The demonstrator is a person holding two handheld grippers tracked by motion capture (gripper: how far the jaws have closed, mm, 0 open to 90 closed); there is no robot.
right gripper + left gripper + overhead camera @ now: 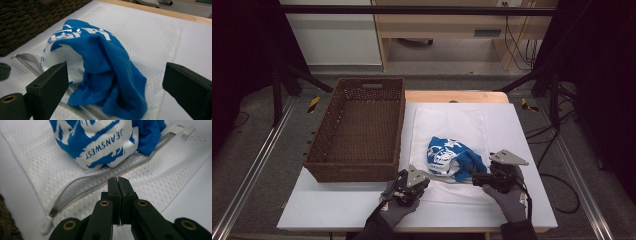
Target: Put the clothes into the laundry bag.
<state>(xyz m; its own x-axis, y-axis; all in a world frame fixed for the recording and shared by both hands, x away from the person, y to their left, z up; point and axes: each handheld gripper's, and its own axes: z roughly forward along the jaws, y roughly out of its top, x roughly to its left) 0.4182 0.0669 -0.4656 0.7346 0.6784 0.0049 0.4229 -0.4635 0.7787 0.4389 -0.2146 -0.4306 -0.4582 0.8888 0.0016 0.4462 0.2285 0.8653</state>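
I am holding the left gripper point(117, 179) with its jaws pressed together, pinching the near edge of the white mesh laundry bag point(160, 182) just below its grey zipper point(100, 185). I am holding the right gripper point(115, 82) with its jaws spread wide, hovering just before the blue and white printed garment point(105, 67). The garment is lying crumpled on the bag, near the zipper opening, in the middle of the white surface point(337, 205). In the high view, the left gripper point(424, 176) is sitting at the bag's near left corner and the right gripper point(473, 176) at the garment's right side. A brown wicker basket point(357, 165) is standing to the left of the bag, apart from it
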